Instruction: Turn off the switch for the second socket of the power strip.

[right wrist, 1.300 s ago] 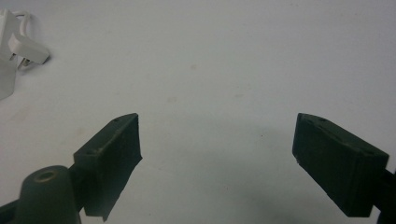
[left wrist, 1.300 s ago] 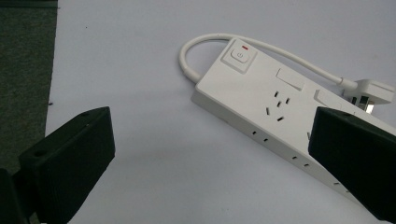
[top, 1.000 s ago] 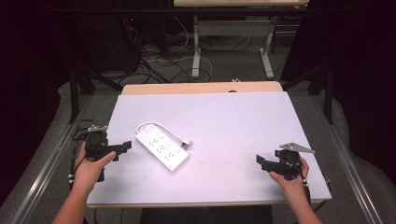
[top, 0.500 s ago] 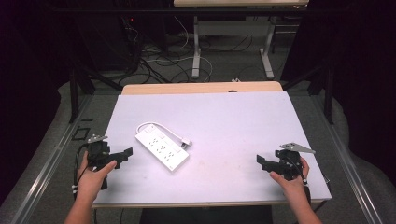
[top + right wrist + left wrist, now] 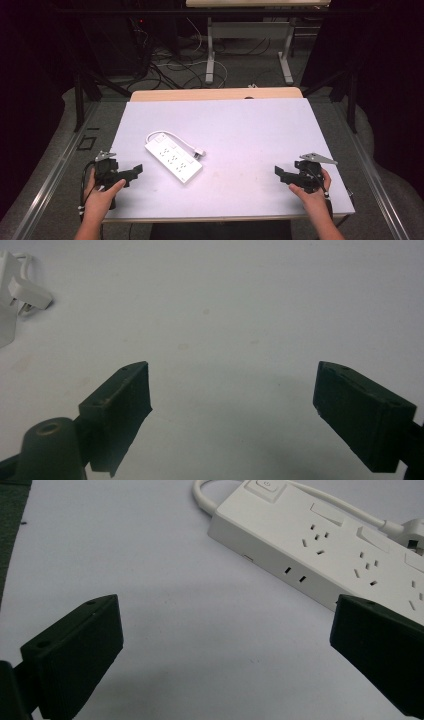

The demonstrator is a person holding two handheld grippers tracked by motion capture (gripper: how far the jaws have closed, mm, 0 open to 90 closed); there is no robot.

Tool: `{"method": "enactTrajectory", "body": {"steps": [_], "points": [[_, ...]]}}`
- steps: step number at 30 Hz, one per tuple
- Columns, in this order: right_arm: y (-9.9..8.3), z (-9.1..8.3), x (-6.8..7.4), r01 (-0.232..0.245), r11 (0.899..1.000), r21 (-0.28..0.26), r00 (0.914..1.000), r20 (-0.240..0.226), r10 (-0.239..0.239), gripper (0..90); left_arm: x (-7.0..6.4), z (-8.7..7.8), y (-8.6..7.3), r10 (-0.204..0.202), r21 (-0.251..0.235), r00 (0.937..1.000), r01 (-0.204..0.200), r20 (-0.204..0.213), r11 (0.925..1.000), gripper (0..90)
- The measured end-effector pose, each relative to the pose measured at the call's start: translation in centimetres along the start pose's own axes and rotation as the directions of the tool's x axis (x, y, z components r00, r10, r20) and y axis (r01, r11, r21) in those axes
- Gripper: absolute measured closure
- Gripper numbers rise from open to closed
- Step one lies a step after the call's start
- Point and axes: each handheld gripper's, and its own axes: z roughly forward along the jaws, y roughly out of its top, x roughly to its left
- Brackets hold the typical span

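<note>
Here the white power strip (image 5: 174,161) lies flat on the pale counter (image 5: 250,130), in the left half, set diagonal, approx. from far-left to near-right. Its white cord (image 5: 161,134) makes a loop at the far end and runs along the far side to the plug (image 5: 199,153), which rests on the counter just beside the strip, toward the middle.

The left gripper (image 5: 134,171) is held in the left hand (image 5: 102,192) at the near-left edge of the counter. Its jaws point to the strip and stand wide apart, holding nothing. In the left gripper view the power strip (image 5: 320,545) is close in front, in the upper right, w/ the switch (image 5: 265,487) at the top end and several rows of sockets visible; the right jaw covers a bit of the strip's near edge in that view, but I cannot tell if it touches it.

The right gripper (image 5: 281,173) is in the right hand (image 5: 312,192) near the near-right corner, well apart from the strip, jaws pointing left across the counter. These jaws are also wide apart and empty, w/ bare counter between them. In the right gripper view the plug (image 5: 29,294) shows far off at the upper left corner.
</note>
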Motion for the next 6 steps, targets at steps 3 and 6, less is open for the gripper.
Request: {"method": "enactTrajectory", "body": {"steps": [3,6], "points": [[0.00,0.00,-0.01,0.002,1.000,-0.001,1.0000,0.000,-0.002,14.7,0.12,0.01,-0.23,0.002,0.003,1.0000,-0.002,0.003,1.0000,0.8],[0.01,0.01,-0.08,0.010,1.000,-0.003,0.9999,0.005,-0.010,14.7,0.09,0.14,-0.45,-0.009,-0.016,0.9999,0.009,0.006,0.9998,0.8]]}}
